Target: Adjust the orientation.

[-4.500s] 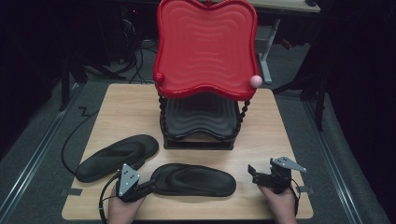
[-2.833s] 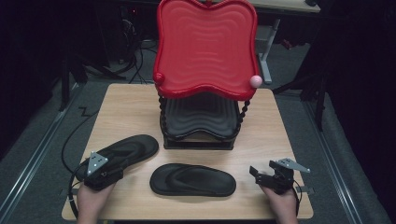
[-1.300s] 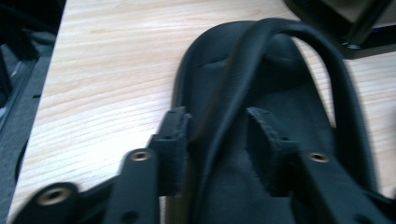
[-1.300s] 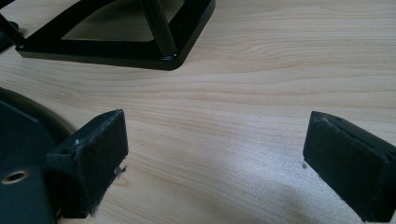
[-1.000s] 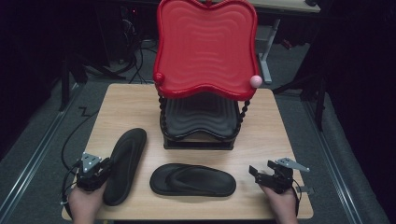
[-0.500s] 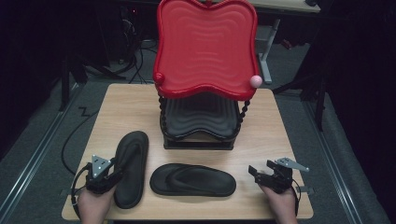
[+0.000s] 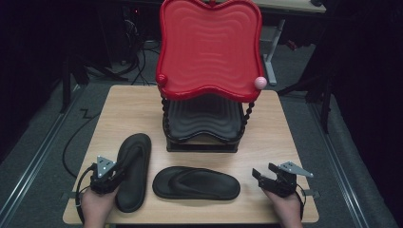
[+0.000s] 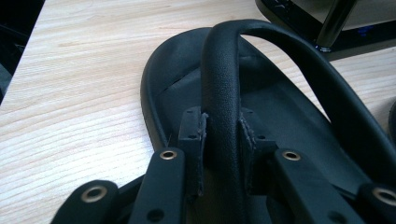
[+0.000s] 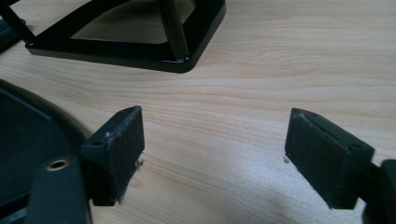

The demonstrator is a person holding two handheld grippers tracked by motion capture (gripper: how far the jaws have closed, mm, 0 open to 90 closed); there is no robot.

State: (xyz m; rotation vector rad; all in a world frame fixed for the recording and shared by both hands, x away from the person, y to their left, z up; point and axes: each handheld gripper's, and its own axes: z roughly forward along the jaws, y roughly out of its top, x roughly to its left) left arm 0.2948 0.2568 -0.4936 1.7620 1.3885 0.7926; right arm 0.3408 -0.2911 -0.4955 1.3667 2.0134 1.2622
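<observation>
Two black sandals on the worktop (image 7: 119,109) | left claw (image 8: 223,140) clamps strap (image 8: 222,93) of upright-lying sandal (image 7: 132,171), jaws just closing | right claw (image 9: 212,154) gapes, pads closing slightly, second sandal (image 7: 196,183) well left of it

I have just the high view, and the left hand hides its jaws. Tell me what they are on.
Observer: The left gripper has just been closing its jaws. Its pads now press both sides of the strap of the sandal.
Operator: Now report the right jaws.
Observer: The right gripper has just been closing its jaws a little too, yet it stands open, with bare table between the pads.
</observation>
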